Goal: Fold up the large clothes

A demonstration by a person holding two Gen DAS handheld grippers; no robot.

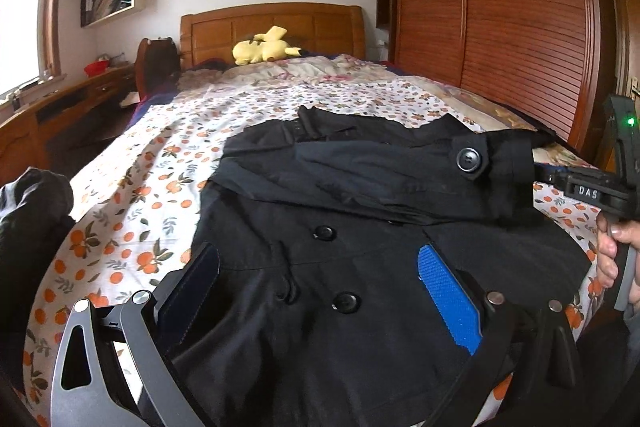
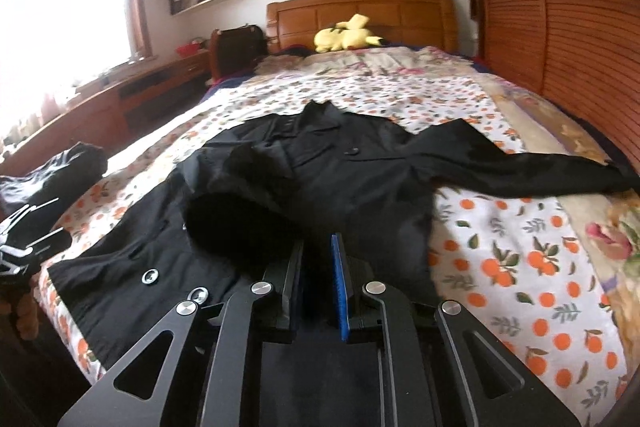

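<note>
A black double-breasted coat [image 1: 360,227] lies front-up on the orange-print bedspread [image 1: 132,195]. One sleeve [image 1: 420,171] is folded across its chest, its cuff held by my right gripper [image 1: 536,173], which is shut on it. In the right wrist view the right gripper [image 2: 318,267] grips that sleeve cuff [image 2: 248,219] between its blue pads; the other sleeve [image 2: 520,167] stretches out to the right. My left gripper [image 1: 320,291] is open, its fingers spread over the coat's lower front with buttons [image 1: 346,303] between them.
A dark garment pile [image 1: 28,211] sits at the bed's left edge. A yellow plush [image 1: 264,47] lies by the wooden headboard [image 1: 272,27]. A wooden wardrobe [image 1: 500,7] stands right of the bed, a desk [image 1: 52,111] to the left.
</note>
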